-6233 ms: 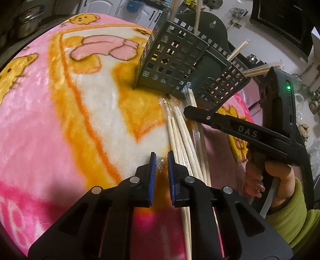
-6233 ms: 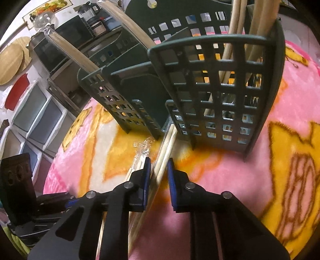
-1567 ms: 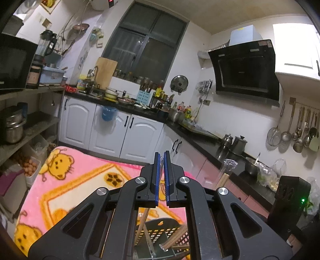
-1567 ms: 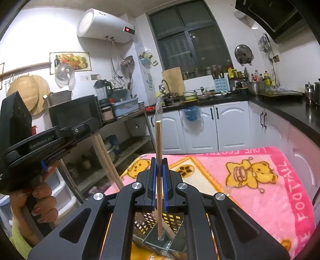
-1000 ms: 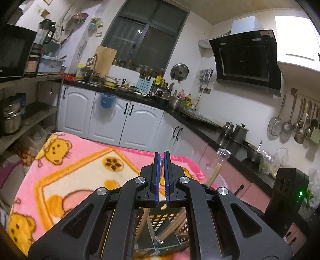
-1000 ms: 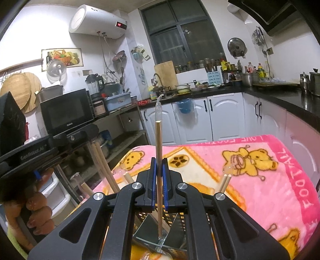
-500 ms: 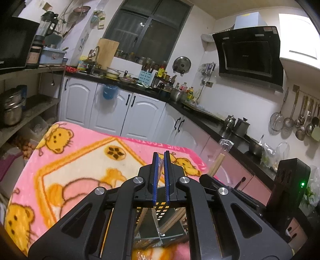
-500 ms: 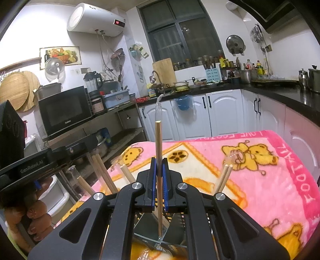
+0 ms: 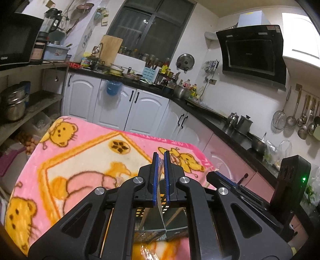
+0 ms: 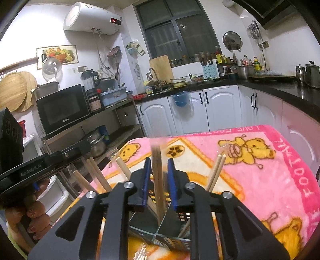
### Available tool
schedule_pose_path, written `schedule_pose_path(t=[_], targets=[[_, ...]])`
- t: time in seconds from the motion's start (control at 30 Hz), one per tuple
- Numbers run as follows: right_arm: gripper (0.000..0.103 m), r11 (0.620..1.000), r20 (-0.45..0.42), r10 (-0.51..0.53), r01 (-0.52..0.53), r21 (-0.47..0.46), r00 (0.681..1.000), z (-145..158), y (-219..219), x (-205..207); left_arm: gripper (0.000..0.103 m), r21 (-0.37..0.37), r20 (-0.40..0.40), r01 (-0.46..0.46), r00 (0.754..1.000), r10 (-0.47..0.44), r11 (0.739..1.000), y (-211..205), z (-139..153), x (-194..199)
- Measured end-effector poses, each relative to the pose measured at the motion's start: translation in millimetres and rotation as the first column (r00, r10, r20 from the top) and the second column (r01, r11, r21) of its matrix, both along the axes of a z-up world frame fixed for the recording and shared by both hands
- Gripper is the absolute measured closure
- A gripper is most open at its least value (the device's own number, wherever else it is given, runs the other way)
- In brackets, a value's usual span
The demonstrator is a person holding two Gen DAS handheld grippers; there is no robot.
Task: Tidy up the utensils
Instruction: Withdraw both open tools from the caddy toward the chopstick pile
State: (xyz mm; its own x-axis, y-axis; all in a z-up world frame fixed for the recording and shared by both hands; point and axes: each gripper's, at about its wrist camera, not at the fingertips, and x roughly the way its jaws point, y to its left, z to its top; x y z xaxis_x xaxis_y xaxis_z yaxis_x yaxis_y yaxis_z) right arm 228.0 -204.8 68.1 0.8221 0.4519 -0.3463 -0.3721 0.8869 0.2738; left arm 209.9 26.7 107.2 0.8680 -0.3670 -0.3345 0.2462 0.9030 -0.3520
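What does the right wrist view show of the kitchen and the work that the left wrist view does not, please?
Only the right wrist view shows the white cylindrical water heater, a blurred pair of wooden chopsticks between the right gripper, whose jaws are opening, and more wrapped chopsticks standing in the holder. Only the left wrist view shows the black range hood, the hanging metal ladles and the left gripper shut on a clear wrapper. Both show the pink bear blanket and the dark green slotted utensil holder.
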Motion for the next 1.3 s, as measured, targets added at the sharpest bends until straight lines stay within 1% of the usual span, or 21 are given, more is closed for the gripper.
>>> schedule_pose_path(t=[0.17,0.27,0.33,0.47,0.57,0.63,0.67,0.77,0.83,1.0,1.17,1.23,1.3], targets=[[0.083,1.000,-0.007,0.001,-0.001,0.000,1.000,-0.6,-3.5,-2.6,0.099,-0.005,-0.005,-0.003,1.000,0.003,1.000,0.8,-0.7,-1.2],[0.083,1.000,-0.012,0.006,-0.006,-0.003,1.000,-0.8,-5.2,-5.8,0.094,-0.006,-0.007,-0.004,1.000,0.004,1.000,1.5,-1.6,-2.4],[0.083,1.000,-0.015,0.011,-0.011,-0.005,1.000,-1.1,-5.5,-8.2,0.089,-0.008,-0.011,-0.004,1.000,0.004,1.000,2.3,-2.6,-4.3],[0.082,1.000,-0.022,0.018,-0.018,-0.005,1.000,-0.6,-6.6,-11.3,0.083,-0.017,-0.018,-0.008,1.000,0.007,1.000,4.9,-5.3,-7.6],[0.082,1.000,-0.023,0.023,-0.023,-0.010,0.999,0.8,-6.3,-14.3,0.076,-0.024,-0.023,-0.009,1.000,0.009,1.000,6.3,-4.9,-10.0],[0.078,1.000,-0.022,0.024,-0.025,-0.015,0.999,1.9,-6.6,-16.6,0.069,-0.024,-0.013,-0.008,1.000,0.007,1.000,6.7,-2.4,-14.1],[0.077,1.000,-0.020,0.024,-0.024,-0.017,1.000,2.4,-6.9,-17.8,0.068,-0.022,-0.010,-0.007,1.000,0.007,1.000,6.7,-1.1,-15.0],[0.077,0.999,-0.021,0.027,-0.028,-0.018,0.999,2.6,-7.2,-19.7,0.062,-0.021,0.004,-0.004,1.000,0.004,1.000,6.3,4.4,-19.2],[0.076,0.999,-0.019,0.030,-0.031,-0.022,0.999,4.2,-8.4,-22.8,0.056,-0.020,0.008,0.000,1.000,0.000,1.000,5.4,7.6,-22.2],[0.074,0.998,-0.018,0.047,-0.047,-0.030,0.999,8.6,-10.4,-31.1,0.045,-0.017,0.009,-0.003,1.000,0.003,1.000,3.9,13.0,-28.2],[0.071,0.998,0.000,0.053,-0.053,-0.037,0.999,15.1,-11.5,-39.7,0.041,-0.015,0.012,-0.004,1.000,0.004,1.000,3.3,14.9,-33.4],[0.071,0.998,0.011,0.049,-0.048,-0.040,0.999,18.2,-11.8,-41.6,0.036,-0.010,0.019,-0.003,1.000,0.003,1.000,2.7,16.5,-35.8],[0.070,0.998,0.014,0.049,-0.049,-0.036,0.999,21.7,-12.2,-42.2,0.035,-0.007,0.030,-0.002,1.000,0.003,1.000,2.4,19.3,-39.9]])
